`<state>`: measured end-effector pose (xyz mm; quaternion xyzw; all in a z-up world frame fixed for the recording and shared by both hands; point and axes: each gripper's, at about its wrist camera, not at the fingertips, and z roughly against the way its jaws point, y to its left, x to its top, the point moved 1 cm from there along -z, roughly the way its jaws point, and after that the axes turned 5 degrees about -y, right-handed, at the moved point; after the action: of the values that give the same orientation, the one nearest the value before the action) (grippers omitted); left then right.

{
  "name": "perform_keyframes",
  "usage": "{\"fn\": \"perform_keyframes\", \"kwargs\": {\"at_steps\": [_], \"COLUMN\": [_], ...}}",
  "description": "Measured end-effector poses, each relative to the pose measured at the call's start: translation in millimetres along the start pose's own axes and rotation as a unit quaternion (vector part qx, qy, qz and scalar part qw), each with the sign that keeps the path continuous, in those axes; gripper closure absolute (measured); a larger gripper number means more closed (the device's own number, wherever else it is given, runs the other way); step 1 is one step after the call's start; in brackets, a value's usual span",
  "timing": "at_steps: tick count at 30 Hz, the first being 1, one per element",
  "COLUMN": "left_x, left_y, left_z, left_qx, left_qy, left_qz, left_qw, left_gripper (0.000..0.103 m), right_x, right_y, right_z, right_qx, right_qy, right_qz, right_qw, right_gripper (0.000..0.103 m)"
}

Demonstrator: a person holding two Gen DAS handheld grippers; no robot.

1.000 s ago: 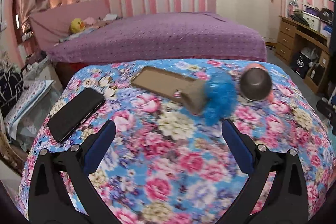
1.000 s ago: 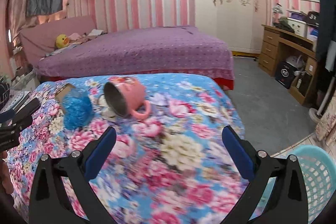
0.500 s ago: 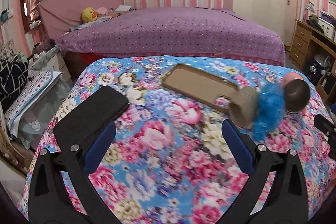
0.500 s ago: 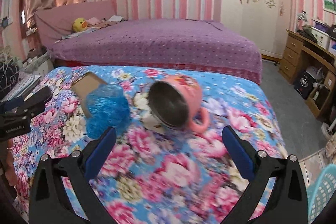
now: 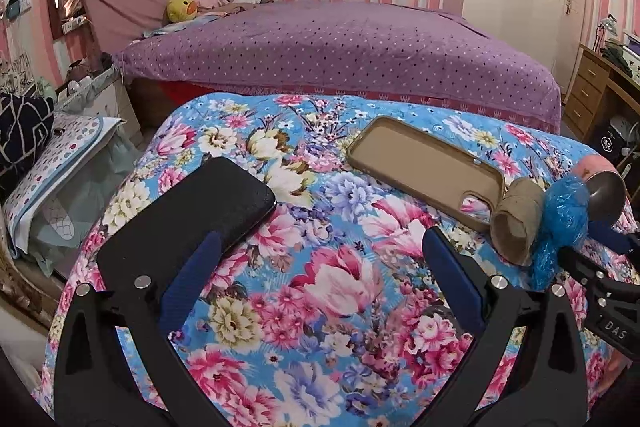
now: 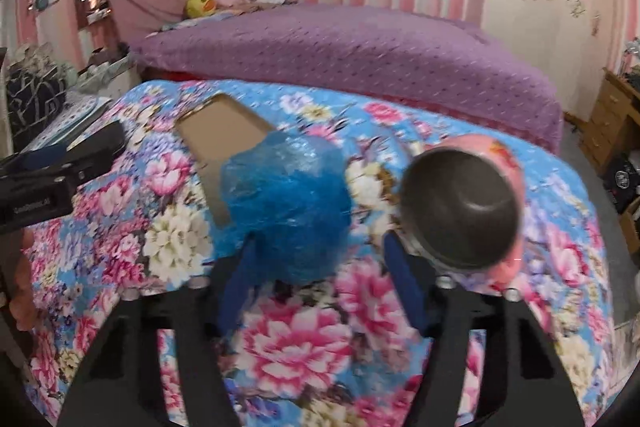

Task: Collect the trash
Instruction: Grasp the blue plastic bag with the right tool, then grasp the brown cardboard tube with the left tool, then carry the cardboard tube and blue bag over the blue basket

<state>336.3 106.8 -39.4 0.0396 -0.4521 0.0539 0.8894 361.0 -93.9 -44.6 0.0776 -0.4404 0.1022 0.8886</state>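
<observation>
A blue cloth (image 5: 320, 307) with pink and white flowers carried a black phone (image 5: 188, 223), a tan case (image 5: 424, 163), a crumpled blue bag (image 6: 284, 203) — and a pink mug (image 6: 464, 207), grey inside.

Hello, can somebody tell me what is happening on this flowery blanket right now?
A person is collecting trash with two hand-held grippers. The right gripper is at the crumpled blue plastic bag, its jaws closing around the bag's near side. Beside the bag, a pink mug lies tipped over. The left gripper is open over the blanket, near a black phone and a tan phone case.
</observation>
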Motion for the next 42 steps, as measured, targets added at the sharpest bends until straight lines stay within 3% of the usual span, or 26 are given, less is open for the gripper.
{"fn": "perform_keyframes", "kwargs": {"at_steps": [2,5,12,23,25,28,30,32,36,42], "left_x": [0,1,2,-4,-6,-8,-11,-14,-15,-18], "left_y": [-2,-8,-39,-99,-108,-120,-129,-133,-130,-126], "left_z": [0,2,4,-13,-15,-14,-15,-14,-2,35], "left_qx": [-0.002,-0.007,-0.043,-0.099,-0.108,-0.14,-0.146,-0.147,-0.161,-0.161], "left_qy": [0.001,-0.001,0.001,0.019,0.021,0.027,0.034,0.04,0.034,0.009], "left_qz": [-0.002,-0.002,-0.003,-0.023,-0.036,-0.049,-0.066,-0.076,-0.063,-0.058], "left_qw": [1.0,1.0,0.9991,0.9946,0.9933,0.9886,0.9864,0.9854,0.9844,0.9852], "left_gripper": [0.006,0.006,0.006,0.007,0.014,0.038,0.066,0.083,0.101,0.102], "right_x": [-1,-1,-5,-20,-22,-25,-28,-30,-35,-43], "right_y": [3,5,-21,-77,-83,-89,-89,-92,-98,-96], "right_z": [-1,2,37,68,71,75,77,79,87,102], "right_qx": [0.029,0.039,0.009,-0.026,-0.031,-0.038,-0.042,-0.045,-0.051,-0.05], "right_qy": [0.003,-0.005,-0.044,-0.047,-0.047,-0.045,-0.043,-0.042,-0.046,-0.052], "right_qz": [0.001,0.003,-0.026,-0.064,-0.065,-0.063,-0.061,-0.06,-0.062,-0.059], "right_qw": [1.0,0.999,0.999,0.996,0.996,0.996,0.996,0.996,0.996,0.996], "right_gripper": [0.075,0.089,0.091,0.091,0.091,0.091,0.091,0.091,0.091,0.091]}}
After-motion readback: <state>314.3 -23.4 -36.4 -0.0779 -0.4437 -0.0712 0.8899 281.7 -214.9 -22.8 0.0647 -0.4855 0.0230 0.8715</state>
